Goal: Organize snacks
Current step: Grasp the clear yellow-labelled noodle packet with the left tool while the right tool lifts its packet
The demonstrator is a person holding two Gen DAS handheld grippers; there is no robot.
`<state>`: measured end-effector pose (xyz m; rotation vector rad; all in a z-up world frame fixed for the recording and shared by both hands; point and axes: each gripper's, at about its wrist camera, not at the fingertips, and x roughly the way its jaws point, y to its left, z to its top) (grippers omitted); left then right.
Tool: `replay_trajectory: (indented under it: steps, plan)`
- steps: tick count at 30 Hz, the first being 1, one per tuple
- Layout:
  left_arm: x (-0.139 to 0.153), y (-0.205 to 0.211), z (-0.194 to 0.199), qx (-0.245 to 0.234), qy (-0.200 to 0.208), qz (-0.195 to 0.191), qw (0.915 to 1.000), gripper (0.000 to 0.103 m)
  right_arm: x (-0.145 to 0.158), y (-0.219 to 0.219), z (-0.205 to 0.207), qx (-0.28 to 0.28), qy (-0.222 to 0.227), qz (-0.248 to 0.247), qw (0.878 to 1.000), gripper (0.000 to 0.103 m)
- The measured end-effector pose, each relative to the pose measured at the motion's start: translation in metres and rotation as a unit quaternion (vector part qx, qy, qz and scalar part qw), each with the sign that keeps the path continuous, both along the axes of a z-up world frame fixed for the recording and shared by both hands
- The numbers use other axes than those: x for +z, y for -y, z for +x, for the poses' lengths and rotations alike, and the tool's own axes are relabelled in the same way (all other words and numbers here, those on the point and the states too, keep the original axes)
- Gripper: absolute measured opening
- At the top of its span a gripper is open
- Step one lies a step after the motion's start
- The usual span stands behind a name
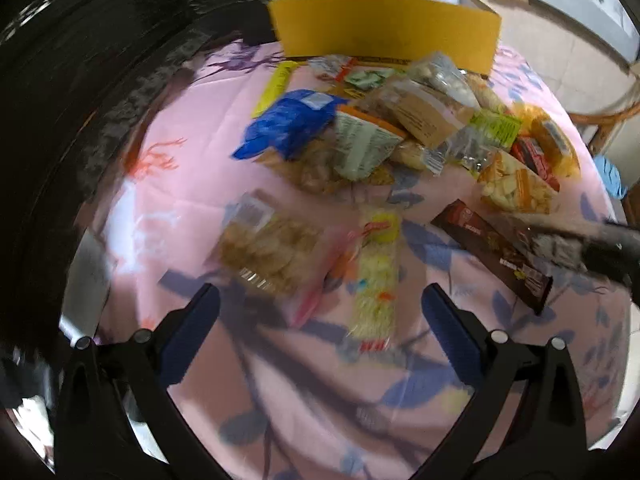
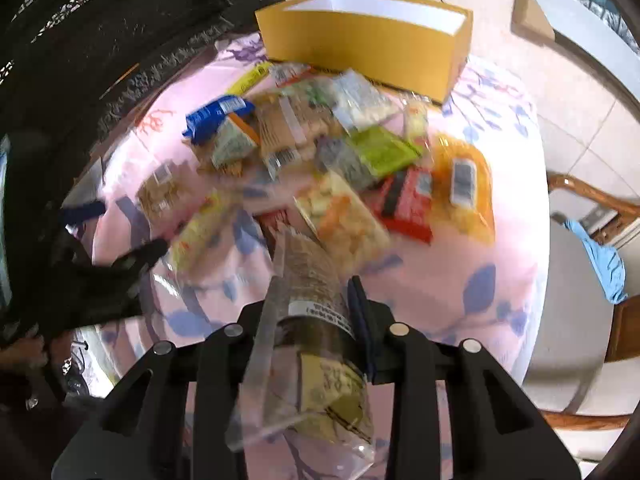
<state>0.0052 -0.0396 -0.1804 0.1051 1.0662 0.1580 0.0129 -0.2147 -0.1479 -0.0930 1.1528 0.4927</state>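
A round table with a pink floral cloth (image 1: 192, 160) carries a pile of snack packs (image 1: 400, 120), and a yellow box (image 1: 384, 28) stands open at its far edge. My left gripper (image 1: 320, 308) hangs open over the cloth, with a yellow-white candy pack (image 1: 376, 276) and a cracker pack (image 1: 264, 248) lying just ahead of its fingers. My right gripper (image 2: 316, 292) is shut on a long brown snack pack (image 2: 312, 320) in a clear wrapper, lifted off the cloth. The left wrist view shows the same brown snack pack (image 1: 492, 256) at the right, in the right gripper (image 1: 556, 244).
The pile holds a blue packet (image 2: 212, 114), a green pack (image 2: 380, 152) and a red pack (image 2: 408, 200). A wooden chair (image 2: 592, 200) with a blue cloth (image 2: 604, 264) stands right of the table. Dark carved furniture (image 2: 120, 40) rises at the left. The yellow box (image 2: 360, 48) has white inner walls.
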Motion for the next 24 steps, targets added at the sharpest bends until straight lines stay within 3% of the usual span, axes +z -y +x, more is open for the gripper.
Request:
replay_trajectory:
  steps: [5,8,10,11,15,16,17,18,20,22,24]
  plan:
    - [-0.028,0.014,0.018,-0.024,-0.022,0.012,0.9994,0.101,-0.022,0.007,-0.017,0.017,-0.027,-0.014,0.999,0.036]
    - [-0.05,0.014,0.022,-0.023,-0.048,0.031,0.9981,0.101,-0.03,0.015,-0.021,0.006,-0.034,-0.032,0.999,0.061]
    - [-0.051,0.016,0.016,-0.039,-0.018,0.042,0.9982,0.1,-0.033,0.019,-0.022,0.001,-0.023,-0.054,0.998,0.063]
    - [-0.051,0.016,0.014,-0.046,-0.012,0.041,0.9981,0.096,-0.033,0.02,-0.021,0.001,-0.022,-0.058,0.998,0.064]
    - [-0.046,0.021,0.008,-0.061,0.003,0.075,0.9953,0.048,-0.038,0.021,-0.013,0.004,-0.015,-0.072,0.997,0.069]
    - [-0.045,0.021,0.007,-0.067,0.004,0.079,0.9946,0.044,-0.041,0.021,-0.011,0.004,-0.016,-0.071,0.997,0.072]
    - [-0.044,0.02,0.007,-0.071,0.003,0.073,0.9948,0.033,-0.041,0.021,-0.01,0.003,-0.016,-0.069,0.997,0.077]
    - [-0.043,0.017,0.005,-0.074,-0.008,0.043,0.9963,0.028,-0.043,0.021,-0.008,0.001,-0.015,-0.07,0.997,0.081]
    - [-0.041,0.016,0.006,-0.07,-0.009,0.032,0.997,0.028,-0.047,0.017,-0.005,0.001,-0.015,-0.068,0.998,0.084]
    - [-0.041,0.018,0.004,-0.076,-0.011,0.031,0.9965,0.027,-0.047,0.014,-0.005,0.003,-0.01,-0.067,0.998,0.081]
    - [-0.039,0.015,0.001,-0.074,-0.016,0.017,0.997,0.027,-0.044,0.011,-0.006,0.001,-0.01,-0.069,0.998,0.038]
